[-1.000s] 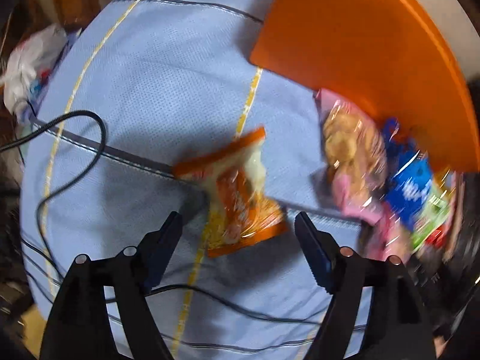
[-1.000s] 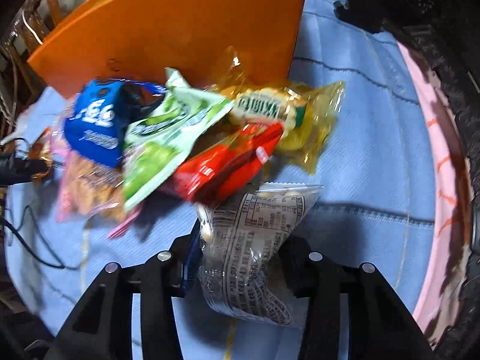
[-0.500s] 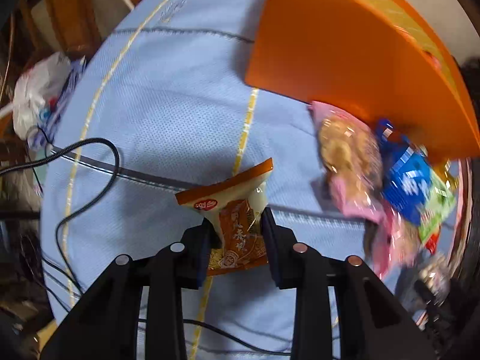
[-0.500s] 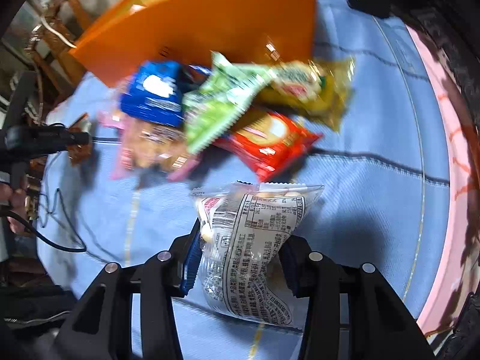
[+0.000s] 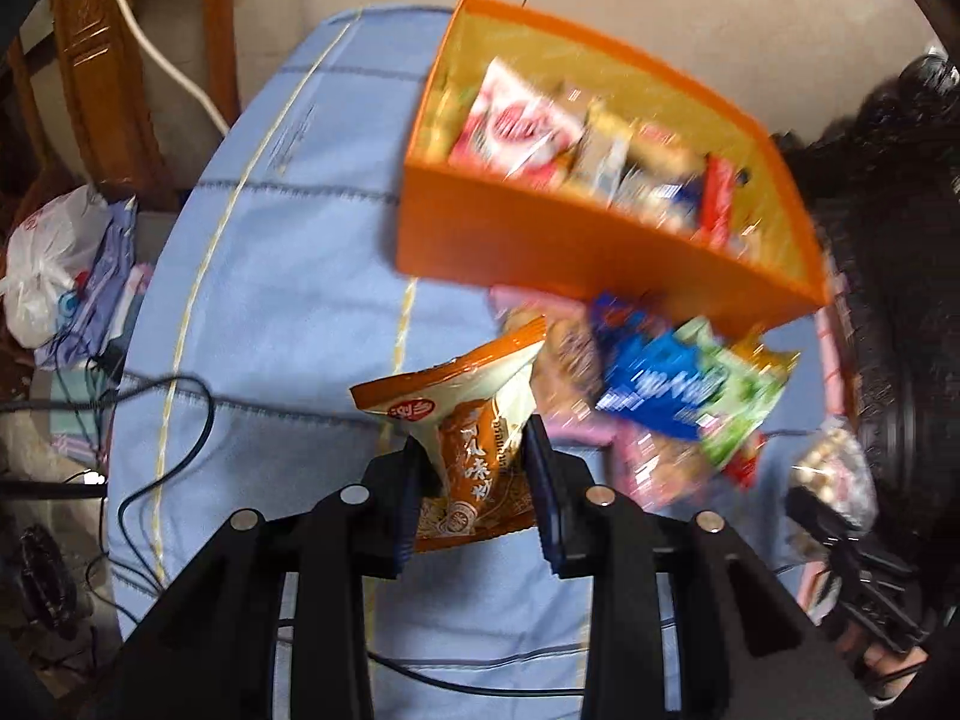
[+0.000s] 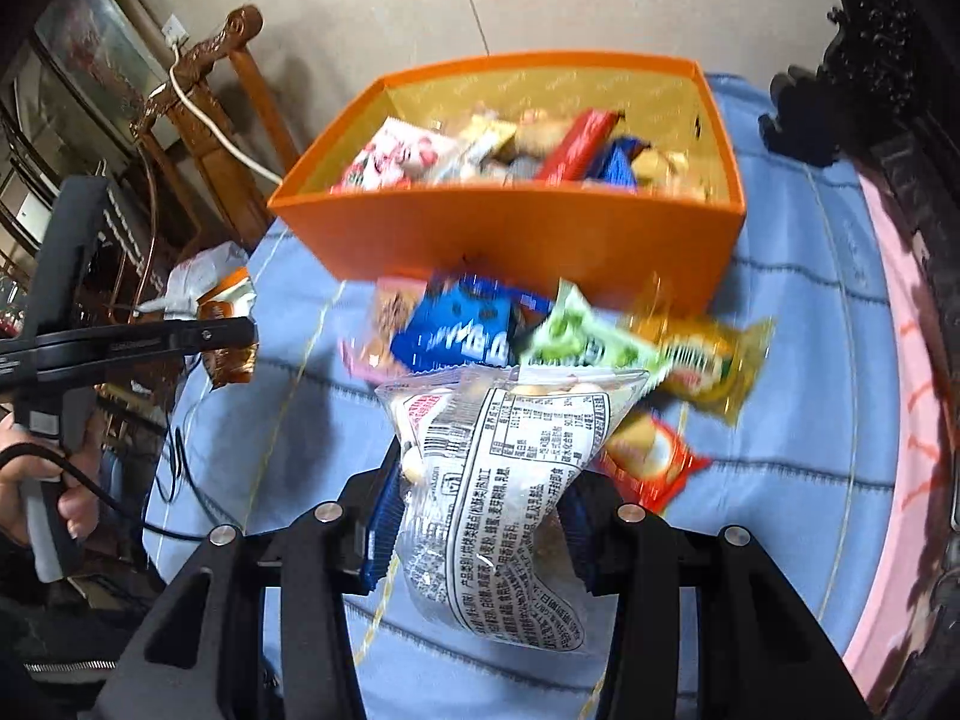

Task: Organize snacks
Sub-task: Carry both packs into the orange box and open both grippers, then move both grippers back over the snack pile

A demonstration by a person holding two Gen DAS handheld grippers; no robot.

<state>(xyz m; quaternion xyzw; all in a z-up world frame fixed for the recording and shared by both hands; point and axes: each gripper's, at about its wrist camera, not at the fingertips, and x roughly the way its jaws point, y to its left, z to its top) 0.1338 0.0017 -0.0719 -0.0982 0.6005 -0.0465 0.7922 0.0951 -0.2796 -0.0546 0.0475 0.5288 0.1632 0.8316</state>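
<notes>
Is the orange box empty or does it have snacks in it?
It has snacks in it. The orange box is open on top, and several packets lie inside, covering its bottom.

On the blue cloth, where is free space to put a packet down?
Bare blue cloth lies left of the orange box, up to the black cable. Another bare strip runs between the snack pile and the pink edge. In front of the box it is crowded.

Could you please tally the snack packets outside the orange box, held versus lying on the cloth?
Held: 2 (orange packet in left gripper, clear packet in right gripper)
Lying on the cloth: 5 (pink packet, blue packet, green packet, yellow packet, red packet)
Total: 7
</notes>
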